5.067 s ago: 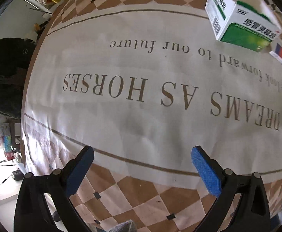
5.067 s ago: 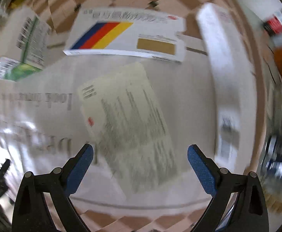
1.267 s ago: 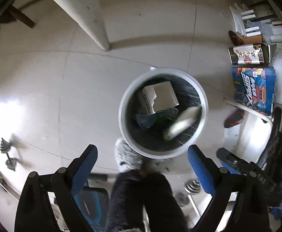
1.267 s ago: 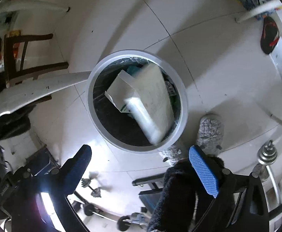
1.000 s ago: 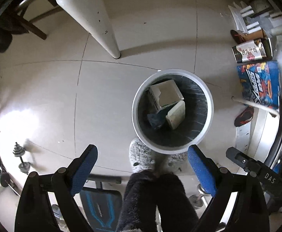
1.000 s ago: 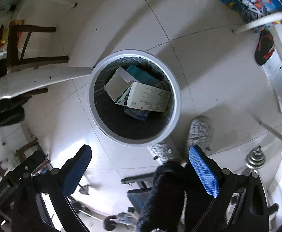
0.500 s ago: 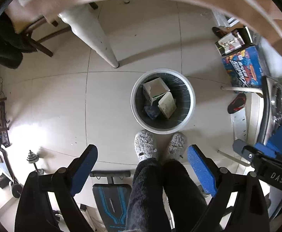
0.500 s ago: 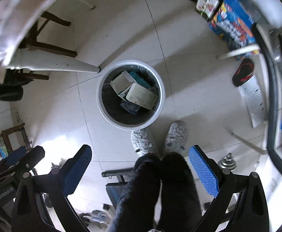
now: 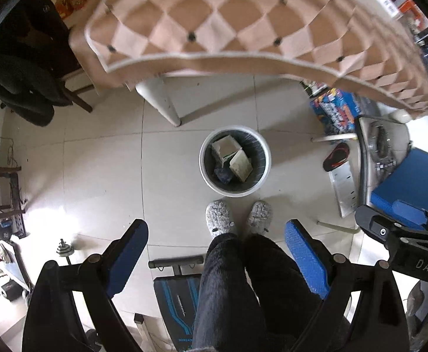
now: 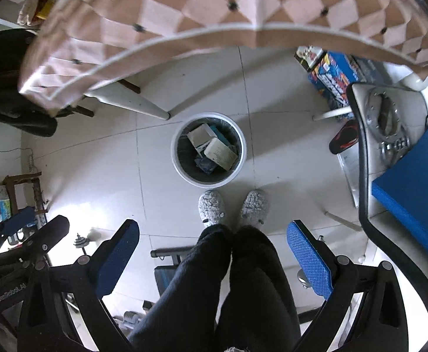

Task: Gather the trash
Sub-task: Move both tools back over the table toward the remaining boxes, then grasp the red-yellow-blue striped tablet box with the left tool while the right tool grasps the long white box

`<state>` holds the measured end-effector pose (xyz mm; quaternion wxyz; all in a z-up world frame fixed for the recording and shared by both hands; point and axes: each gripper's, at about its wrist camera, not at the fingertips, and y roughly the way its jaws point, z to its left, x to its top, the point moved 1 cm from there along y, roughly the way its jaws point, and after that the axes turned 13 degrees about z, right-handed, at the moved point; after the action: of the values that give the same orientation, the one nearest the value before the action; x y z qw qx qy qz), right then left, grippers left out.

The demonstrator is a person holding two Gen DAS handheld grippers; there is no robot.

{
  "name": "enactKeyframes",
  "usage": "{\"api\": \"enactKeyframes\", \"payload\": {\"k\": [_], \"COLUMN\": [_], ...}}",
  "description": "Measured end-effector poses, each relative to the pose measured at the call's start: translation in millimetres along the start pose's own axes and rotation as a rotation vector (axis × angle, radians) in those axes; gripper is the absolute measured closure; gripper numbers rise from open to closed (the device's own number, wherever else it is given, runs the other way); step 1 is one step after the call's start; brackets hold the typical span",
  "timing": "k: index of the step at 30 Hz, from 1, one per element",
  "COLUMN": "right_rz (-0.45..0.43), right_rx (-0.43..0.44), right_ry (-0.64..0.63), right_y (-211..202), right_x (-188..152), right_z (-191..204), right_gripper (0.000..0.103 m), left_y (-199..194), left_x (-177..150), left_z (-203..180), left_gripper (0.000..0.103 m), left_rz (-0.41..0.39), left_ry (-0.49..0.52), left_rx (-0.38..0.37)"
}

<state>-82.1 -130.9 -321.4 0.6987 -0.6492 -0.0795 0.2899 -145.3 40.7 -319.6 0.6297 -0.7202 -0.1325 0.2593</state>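
Note:
A round white trash bin (image 9: pixel 206 173) (image 10: pixel 176 161) stands on the tiled floor, far below both grippers. Inside it lie a white carton (image 9: pixel 225 145) (image 10: pixel 200 136), a cream box (image 9: pixel 241 165) (image 10: pixel 221 151) and some blue trash (image 9: pixel 222 175) (image 10: pixel 205 163). My left gripper (image 9: pixel 216 258) is open and holds nothing. My right gripper (image 10: pixel 212 256) is open too, its blue pads (image 10: pixel 308 264) wide apart with nothing between them. The right gripper's body (image 9: pixel 402 234) shows at the right edge of the left wrist view.
The checkered tablecloth's hanging edge (image 9: pixel 220 55) (image 10: pixel 243 32) fills the top. A white table leg (image 9: pixel 161 102) stands behind the bin. The person's dark trouser legs (image 9: pixel 243 287) and grey slippers (image 9: pixel 218 218) stand before it. A blue-seated chair (image 10: pixel 404 182), boxes (image 10: pixel 331 79), a red sandal (image 9: pixel 335 157) and dumbbells (image 9: pixel 65 252) lie around.
Both grippers have risen away from the bin, which now looks smaller. The cream box fell from the right gripper and rests in the bin. The tablecloth edge has come into view.

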Motion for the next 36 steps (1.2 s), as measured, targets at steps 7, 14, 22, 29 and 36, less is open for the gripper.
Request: {"api": "enactKeyframes", "payload": {"k": [7, 14, 22, 29, 36], "right_rz": [-0.112, -0.222, -0.276, -0.254, -0.211], "right_rx": [0.061, 0.083, 0.042, -0.022, -0.068], "right_ry": [0.047, 0.128, 0.216, 0.313, 0.306], "right_y": [-81.9, -156.4, -224.6, -258.1, -258.6], "right_x": [-3.8, 54.4, 197.4, 388.1, 535.6], "right_z": [9.3, -19.7, -126.9, -256.4, -315.7], "right_gripper": [0.001, 0.001, 0.001, 0.001, 0.002], "left_y": [-66.6, -111.6, -118.1, -92.1, -93.5], "left_x": [12.2, 90.6, 237.4, 382.1, 497.9], "left_z": [-2.2, -30.8, -101.2, -179.3, -266.8], "left_gripper": [0.008, 0.000, 0.000, 0.000, 0.000], "left_rz": [-0.127, -0.258, -0.278, -0.162, -0.174], "left_ry": [-0.005, 0.019, 0.071, 0.116, 0.319], "left_rx": [-0.005, 0.022, 0.100, 0.184, 0.351]}}
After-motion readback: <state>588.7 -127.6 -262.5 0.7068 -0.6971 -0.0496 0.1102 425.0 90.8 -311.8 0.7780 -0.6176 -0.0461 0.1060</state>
